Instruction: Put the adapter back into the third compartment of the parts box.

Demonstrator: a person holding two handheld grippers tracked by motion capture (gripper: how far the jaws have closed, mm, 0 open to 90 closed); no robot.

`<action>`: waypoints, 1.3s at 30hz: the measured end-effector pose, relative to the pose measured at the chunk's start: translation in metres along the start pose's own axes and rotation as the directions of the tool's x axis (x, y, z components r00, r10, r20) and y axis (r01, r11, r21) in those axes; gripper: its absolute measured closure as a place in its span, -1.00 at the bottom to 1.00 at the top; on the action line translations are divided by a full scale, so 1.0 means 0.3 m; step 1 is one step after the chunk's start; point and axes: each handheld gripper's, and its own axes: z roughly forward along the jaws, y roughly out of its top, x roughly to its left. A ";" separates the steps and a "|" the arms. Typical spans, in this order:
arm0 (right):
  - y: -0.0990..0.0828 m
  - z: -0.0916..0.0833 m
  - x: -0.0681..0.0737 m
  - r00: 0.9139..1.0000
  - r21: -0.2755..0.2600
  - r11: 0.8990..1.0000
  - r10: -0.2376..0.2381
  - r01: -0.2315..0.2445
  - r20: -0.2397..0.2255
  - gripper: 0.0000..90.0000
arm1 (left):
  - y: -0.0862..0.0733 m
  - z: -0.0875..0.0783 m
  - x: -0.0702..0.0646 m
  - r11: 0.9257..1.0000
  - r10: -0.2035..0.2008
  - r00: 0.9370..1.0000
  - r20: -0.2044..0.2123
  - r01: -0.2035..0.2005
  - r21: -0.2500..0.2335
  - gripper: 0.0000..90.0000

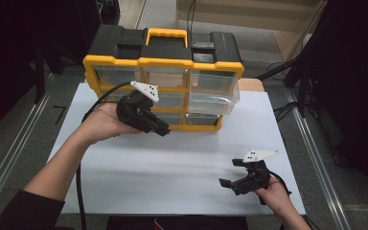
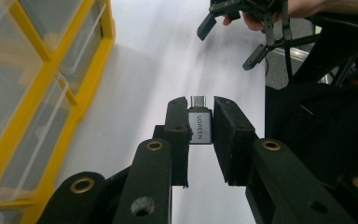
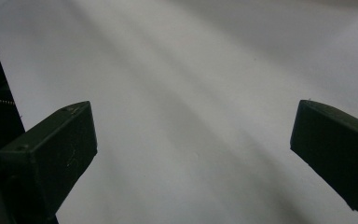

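It looked like a lab or workshop set up for recording. A black-and-yellow parts organizer [image 1: 163, 72] with clear drawers stood at the far edge of a white tabletop [image 1: 172, 167], and metal rails [image 1: 14, 148] ran along the grey floor on either side of it. Beyond the organizer were dark stands, loose cables [image 1: 280, 112] and a wooden panel [image 1: 249, 14].

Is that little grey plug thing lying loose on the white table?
No, the grey adapter is pinched between the two black jaws of the left hand-held gripper, held up off the table.
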 end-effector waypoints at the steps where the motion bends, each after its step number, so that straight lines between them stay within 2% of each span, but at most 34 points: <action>1: 0.000 0.000 0.000 1.000 0.000 1.000 -0.001 0.001 0.000 -1.00 | 0.006 -0.004 -0.001 1.000 0.002 1.000 0.002 -0.002 0.000 0.71; 10: 0.001 0.000 -0.001 1.000 0.001 1.000 -0.001 0.001 -0.001 -1.00 | 0.052 -0.032 -0.006 1.000 0.014 1.000 0.005 -0.014 -0.001 0.71; 14: 0.001 0.001 0.001 1.000 0.001 1.000 0.001 -0.001 -0.002 -1.00 | 0.082 -0.051 -0.001 0.999 0.041 0.999 0.033 -0.041 -0.003 0.71; 25: 0.002 0.000 0.001 1.000 -0.001 1.000 -0.003 0.003 -0.003 -1.00 | 0.174 -0.110 -0.009 0.998 0.069 0.998 -0.012 -0.069 -0.002 0.71; 27: 0.002 0.000 0.001 1.000 0.000 1.000 -0.004 0.004 -0.004 -1.00 | 0.182 -0.118 -0.009 0.998 0.069 0.998 -0.012 -0.069 -0.003 0.71; 29: 0.002 -0.001 0.002 1.000 0.000 1.000 -0.005 0.005 -0.003 -1.00 | 0.206 -0.152 -0.008 0.997 0.073 0.997 0.002 -0.073 -0.036 0.71; 30: 0.002 -0.001 0.002 1.000 0.000 1.000 -0.005 0.005 -0.003 -1.00 | 0.206 -0.152 -0.008 0.997 0.073 0.997 0.002 -0.073 -0.036 0.71; 31: 0.002 -0.001 0.001 1.000 0.002 1.000 -0.008 0.008 -0.002 -1.00 | 0.226 -0.170 -0.007 0.996 0.077 0.997 -0.016 -0.077 -0.035 0.71; 39: 0.003 -0.001 0.001 1.000 0.000 1.000 -0.007 0.007 -0.004 -1.00 | 0.303 -0.216 0.001 0.995 0.095 0.994 -0.045 -0.096 -0.025 0.71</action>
